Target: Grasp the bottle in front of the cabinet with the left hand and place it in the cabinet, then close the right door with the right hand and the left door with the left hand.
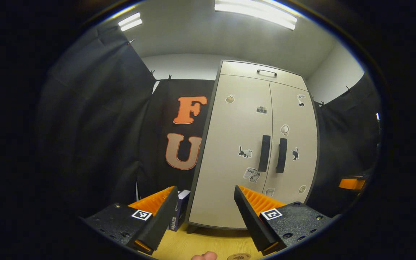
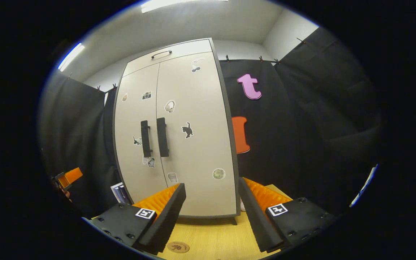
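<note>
Between both spread, empty pairs of tongs, the left gripper (image 1: 206, 216) and the right gripper (image 2: 211, 216), stands the cabinet (image 1: 255, 151) just ahead on the wooden table (image 2: 211, 238), both doors shut, bottle unseen.

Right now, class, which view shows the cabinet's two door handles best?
The left gripper view: the door handles appear larger and nearly face-on, on shut cabinet doors. The right gripper view shows the same handles smaller, off to the left.

A blue box (image 1: 179, 213) stands on the wooden table (image 1: 208, 245) just left of the cabinet; ceiling lights (image 1: 255, 14) glow above.
</note>
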The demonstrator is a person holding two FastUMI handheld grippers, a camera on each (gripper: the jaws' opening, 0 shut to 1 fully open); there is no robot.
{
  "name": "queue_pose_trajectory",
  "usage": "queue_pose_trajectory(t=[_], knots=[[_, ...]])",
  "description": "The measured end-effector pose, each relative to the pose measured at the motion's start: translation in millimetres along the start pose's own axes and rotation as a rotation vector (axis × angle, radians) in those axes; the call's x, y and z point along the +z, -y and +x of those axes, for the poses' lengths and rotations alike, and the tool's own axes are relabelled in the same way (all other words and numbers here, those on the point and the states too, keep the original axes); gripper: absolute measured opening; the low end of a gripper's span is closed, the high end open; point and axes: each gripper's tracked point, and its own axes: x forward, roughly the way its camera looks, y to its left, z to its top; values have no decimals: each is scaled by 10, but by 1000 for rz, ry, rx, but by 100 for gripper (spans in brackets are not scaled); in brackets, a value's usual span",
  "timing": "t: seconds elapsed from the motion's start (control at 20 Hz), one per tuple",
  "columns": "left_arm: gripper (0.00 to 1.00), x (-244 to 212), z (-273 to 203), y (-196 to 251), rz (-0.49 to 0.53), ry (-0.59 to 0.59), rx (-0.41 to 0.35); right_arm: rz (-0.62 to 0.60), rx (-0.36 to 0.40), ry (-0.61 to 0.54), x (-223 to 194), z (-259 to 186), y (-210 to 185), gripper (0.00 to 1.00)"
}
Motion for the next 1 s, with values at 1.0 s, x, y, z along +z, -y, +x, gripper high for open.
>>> queue_pose_trajectory(t=[1.0], knots=[[94, -94, 182, 270, -35, 8, -49, 10, -7, 21, 10, -19, 21, 97]])
